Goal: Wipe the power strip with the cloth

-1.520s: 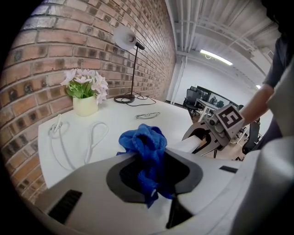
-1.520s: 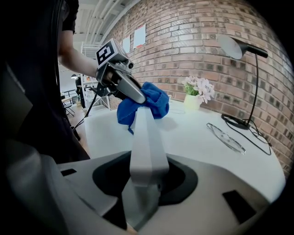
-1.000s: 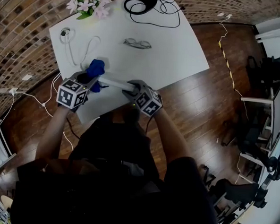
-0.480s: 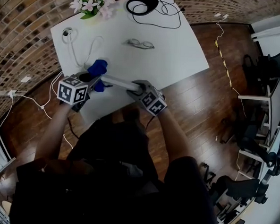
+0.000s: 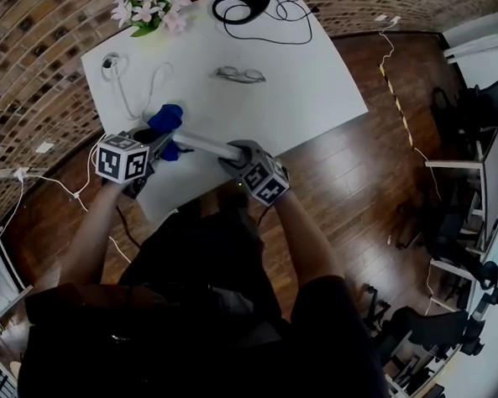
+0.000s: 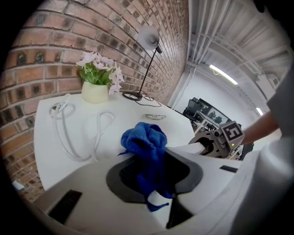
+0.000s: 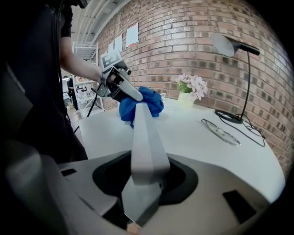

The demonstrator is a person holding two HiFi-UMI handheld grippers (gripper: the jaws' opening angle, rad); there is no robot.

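The power strip [image 5: 206, 144], a long white bar, is held off the white table [image 5: 315, 80] between both grippers. My right gripper [image 5: 236, 156] is shut on its near end; in the right gripper view the power strip [image 7: 145, 142] runs from my right gripper [image 7: 144, 180] straight out to the blue cloth [image 7: 140, 106]. My left gripper [image 5: 156, 139] is shut on the bunched blue cloth [image 5: 166, 117], which is wrapped over the strip's far end. The left gripper view shows the blue cloth [image 6: 145, 147] between the jaws of my left gripper [image 6: 154, 176], pressed against the strip's tip [image 6: 186, 149].
On the table lie a looped white cable [image 5: 126, 81], a pair of glasses [image 5: 237, 74], a flower pot [image 5: 147, 11] at the far left corner and a black lamp base with cord [image 5: 244, 4]. Wooden floor surrounds the table; office chairs [image 5: 457, 240] stand at the right.
My left gripper has rolled a little with the cloth on the strip's end. The right gripper and the strip stay where they were.
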